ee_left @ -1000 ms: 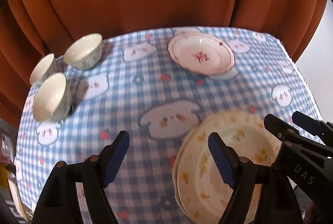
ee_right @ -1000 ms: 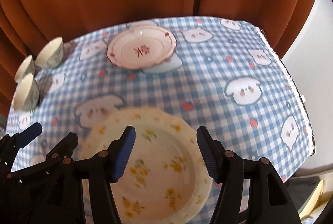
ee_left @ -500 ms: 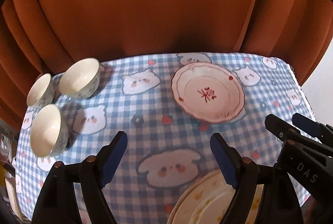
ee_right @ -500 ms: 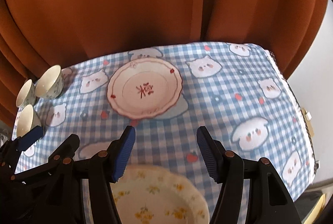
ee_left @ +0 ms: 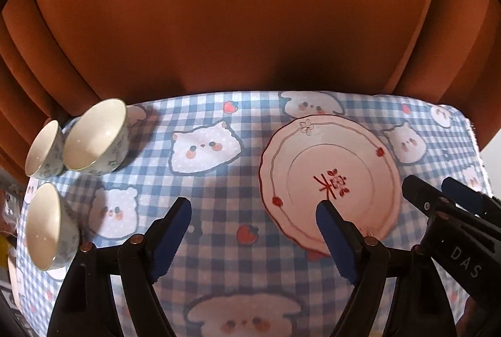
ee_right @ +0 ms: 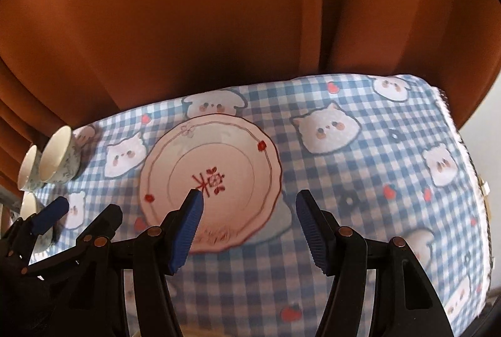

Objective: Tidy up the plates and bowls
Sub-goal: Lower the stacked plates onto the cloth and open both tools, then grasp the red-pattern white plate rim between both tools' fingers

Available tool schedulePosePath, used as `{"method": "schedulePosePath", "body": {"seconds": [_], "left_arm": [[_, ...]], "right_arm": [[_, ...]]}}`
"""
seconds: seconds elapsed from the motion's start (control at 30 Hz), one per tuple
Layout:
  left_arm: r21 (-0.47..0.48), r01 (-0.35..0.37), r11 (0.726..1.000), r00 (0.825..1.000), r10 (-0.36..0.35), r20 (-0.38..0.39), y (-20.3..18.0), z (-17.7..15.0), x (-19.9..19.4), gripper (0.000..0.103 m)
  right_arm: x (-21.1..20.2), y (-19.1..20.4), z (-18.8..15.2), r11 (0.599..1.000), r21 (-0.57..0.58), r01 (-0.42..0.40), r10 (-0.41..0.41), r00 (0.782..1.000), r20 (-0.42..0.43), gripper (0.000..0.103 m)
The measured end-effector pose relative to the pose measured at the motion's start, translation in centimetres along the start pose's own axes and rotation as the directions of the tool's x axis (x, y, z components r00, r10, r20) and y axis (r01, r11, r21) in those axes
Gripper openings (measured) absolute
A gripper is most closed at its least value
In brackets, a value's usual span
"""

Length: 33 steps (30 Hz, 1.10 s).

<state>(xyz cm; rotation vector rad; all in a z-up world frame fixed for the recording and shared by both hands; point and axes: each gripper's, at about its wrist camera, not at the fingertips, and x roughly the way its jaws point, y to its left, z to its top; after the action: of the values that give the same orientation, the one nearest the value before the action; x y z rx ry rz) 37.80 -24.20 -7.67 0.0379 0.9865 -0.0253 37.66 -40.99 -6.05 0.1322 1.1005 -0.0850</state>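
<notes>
Left wrist view: my left gripper (ee_left: pixel 253 215) is spread wide, holding nothing. The yellow-flowered plates have dropped out of view; the red-patterned plate (ee_left: pixel 328 180) now lies just ahead to the right, three bowls (ee_left: pixel 94 136) to the left.

Right wrist view: my right gripper (ee_right: pixel 249 205) gapes empty, the red-patterned plate (ee_right: pixel 209 180) now ahead-left behind its left fingertip (ee_right: pixel 188 221).

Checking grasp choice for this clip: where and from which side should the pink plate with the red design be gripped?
Probably by the near rim of the pink plate, coming in low from the near side. It lies flat on the checked tablecloth, so only its raised scalloped edge offers something to pinch, one finger above and one under. The right gripper is open and nearly lined up; the left gripper, also open, sits further left.
</notes>
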Motion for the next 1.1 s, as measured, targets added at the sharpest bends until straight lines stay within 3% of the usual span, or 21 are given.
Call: {"method": "schedulePosePath", "body": {"seconds": [0.47,0.57,0.83,1.1], "left_arm": [[0.003,0.008,1.0,0.999,-0.008,-0.053,-2.2,1.8,6.9,0.074],[0.03,0.038,0.999,0.997,-0.036,-0.071,-2.9,1.7,7.8,0.056],[0.0,0.039,0.999,0.995,-0.039,-0.087,-2.8,1.7,8.9,0.054],[0.01,0.032,0.999,0.994,-0.031,-0.105,-2.4,0.7,8.6,0.054]], "right_arm": [[7.5,-1.2,2.2,0.999,-0.038,0.021,-0.022,0.999,-0.031,0.065],[8.5,-1.2,2.6,1.0,-0.027,-0.009,0.008,0.999,-0.04,0.065],[10.0,-0.7,2.7,0.999,-0.048,0.015,-0.017,0.999,-0.043,0.047],[9.7,-0.4,2.1,0.998,-0.058,0.017,-0.02,0.998,-0.066,0.046]]}}
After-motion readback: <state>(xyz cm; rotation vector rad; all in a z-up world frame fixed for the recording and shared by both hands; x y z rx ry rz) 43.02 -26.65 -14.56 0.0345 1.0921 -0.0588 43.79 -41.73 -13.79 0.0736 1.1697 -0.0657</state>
